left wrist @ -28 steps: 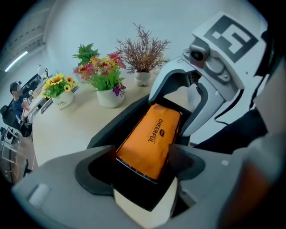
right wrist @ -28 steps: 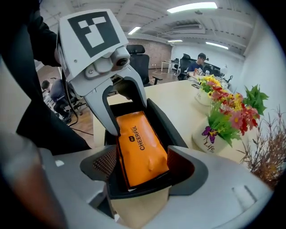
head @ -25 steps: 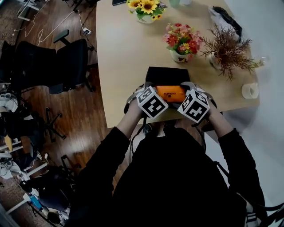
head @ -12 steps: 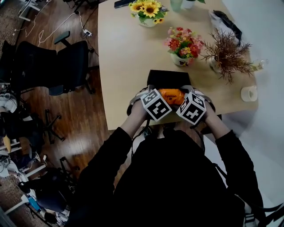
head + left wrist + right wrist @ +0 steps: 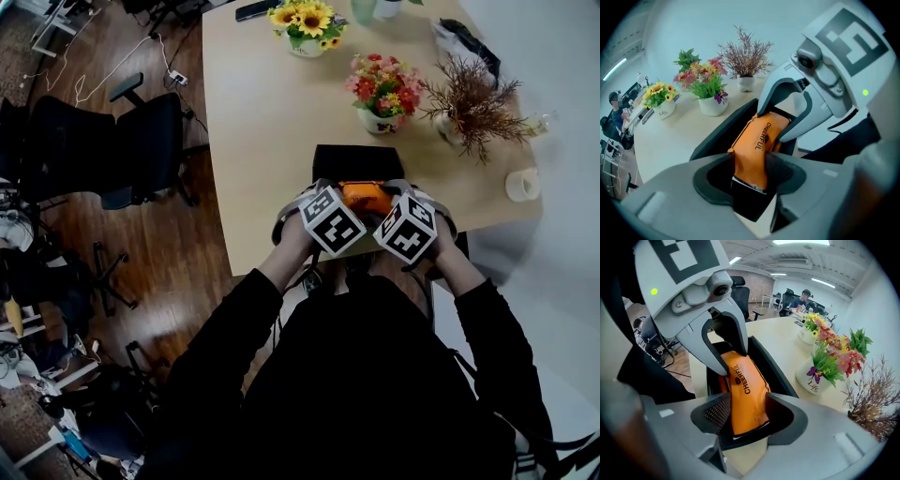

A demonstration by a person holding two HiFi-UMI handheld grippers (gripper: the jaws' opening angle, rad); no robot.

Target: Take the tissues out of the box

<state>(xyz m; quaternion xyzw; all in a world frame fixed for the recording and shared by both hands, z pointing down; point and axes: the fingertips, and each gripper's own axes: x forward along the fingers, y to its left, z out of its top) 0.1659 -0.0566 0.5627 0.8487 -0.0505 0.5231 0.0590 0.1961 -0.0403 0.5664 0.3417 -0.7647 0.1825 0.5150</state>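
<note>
- Two dark sleeves [image 5: 234, 319] come up from 6 o'clock in the head view and end at the near edge of the table [image 5: 262, 122].
- The left gripper [image 5: 751, 161] points steeply down at the 9 o'clock end of the orange tissue pack [image 5: 366, 196]. Its jaws have just been closing and now pinch that end between their pads.
- The right gripper [image 5: 746, 401] does the same at the 3 o'clock end. Its jaws have also just been closing, and the pack is clamped between them.
- The tissue pack is bunched between the two grippers in the open top of the black box [image 5: 356, 161]. Its lettering faces up.
- The black box sits on the table just inside the near edge, at 12 o'clock from the person.
- A white roll [image 5: 522, 184] lies at 3 o'clock from the box, near the table's right edge.
- Pink flowers [image 5: 384, 89] in a white pot stand just beyond the box at 12 o'clock, and a dried plant [image 5: 469, 103] at 1 o'clock.
- Sunflowers [image 5: 305, 19] stand farthest back, at 11 o'clock.
- An office chair [image 5: 122, 141] stands off the table at 9 o'clock.
</note>
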